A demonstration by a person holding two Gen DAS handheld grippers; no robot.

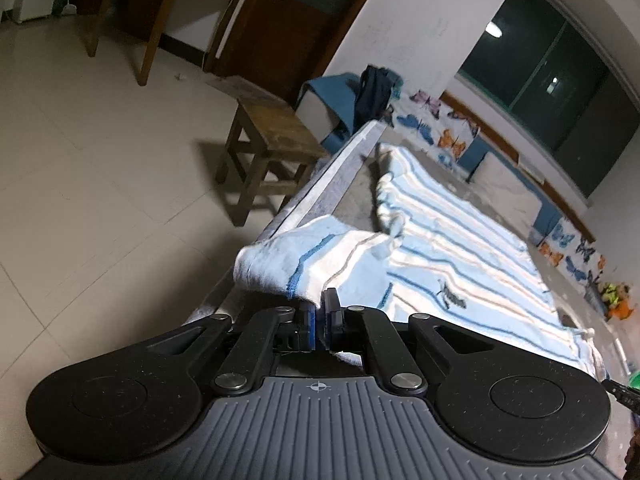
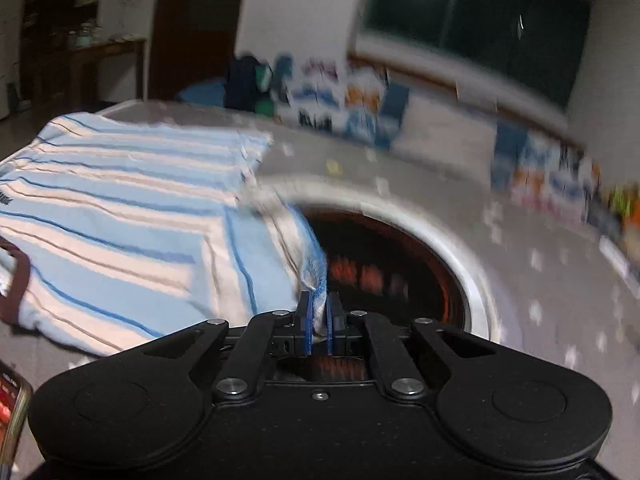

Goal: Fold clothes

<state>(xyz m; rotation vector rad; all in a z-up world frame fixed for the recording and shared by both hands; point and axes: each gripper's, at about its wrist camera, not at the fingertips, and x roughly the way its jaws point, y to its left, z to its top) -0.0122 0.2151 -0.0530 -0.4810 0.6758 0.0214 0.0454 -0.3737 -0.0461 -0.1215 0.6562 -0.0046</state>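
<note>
Left wrist view shows the wide tiled floor, free and open to the left of the table, whose long grey edge runs diagonally; a wooden stool stands just beside that edge. The striped shirt lies spread on the table, pale blue with white and dark stripes, and one sleeve is lifted near the table's edge. The left gripper has its jaws closed on the hem of this sleeve.

The right wrist view is blurred, but it shows what the other view does not: a round opening with a pale rim in the table top, dark and reddish inside, just beside the shirt. The right gripper holds the other sleeve's cuff, jaws pressed on the cloth. At the lower left a phone is cut off by the frame.
</note>
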